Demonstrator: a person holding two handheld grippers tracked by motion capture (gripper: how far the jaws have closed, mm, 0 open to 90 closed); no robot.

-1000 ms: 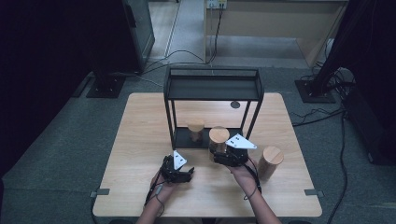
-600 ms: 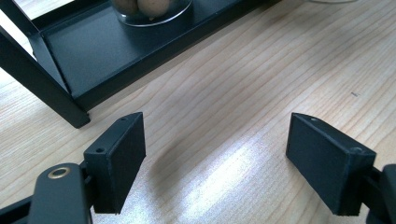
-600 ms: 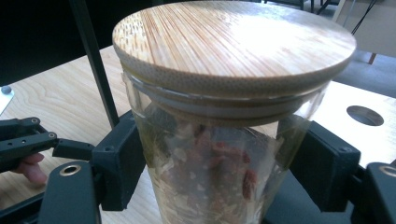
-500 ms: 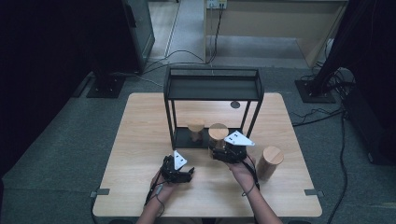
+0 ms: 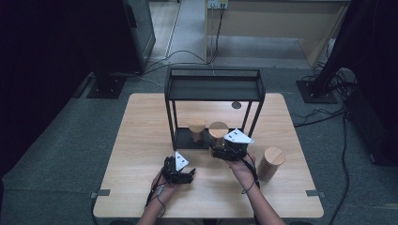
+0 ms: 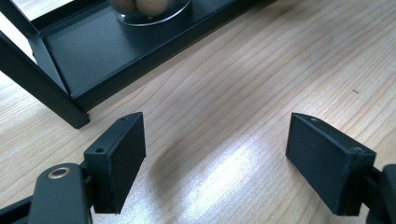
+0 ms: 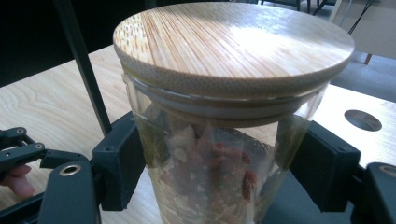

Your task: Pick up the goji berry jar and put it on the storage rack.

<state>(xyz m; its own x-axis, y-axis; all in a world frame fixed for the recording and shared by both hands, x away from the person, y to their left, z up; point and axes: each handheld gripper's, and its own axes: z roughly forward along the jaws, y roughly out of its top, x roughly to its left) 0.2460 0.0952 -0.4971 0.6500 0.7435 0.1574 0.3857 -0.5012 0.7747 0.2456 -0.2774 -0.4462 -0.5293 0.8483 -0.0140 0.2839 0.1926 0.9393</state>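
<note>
now the right gripper (image 5: 223, 149) has its fingers (image 7: 119, 158) clenched on the glass jar (image 7: 219, 140) at the rack's (image 5: 213, 89) lower shelf, while the left gripper (image 6: 219, 163) rests released over the bench (image 5: 141, 140), so next the jar needs a careful lift or release.

Glass jar (image 7: 219, 154) with bamboo lid (image 7: 233, 44) stands upright, holding dried bits.

The black rack (image 5: 213, 89) stands mid-tabletop toward the far edge — its legs and low tray fence the space beneath, where two jars (image 5: 197, 131) crowd the tray. Another jar (image 5: 271, 162) blocks the right edge; the left side and near edge of the tabletop (image 5: 141, 140) lie open.
</note>
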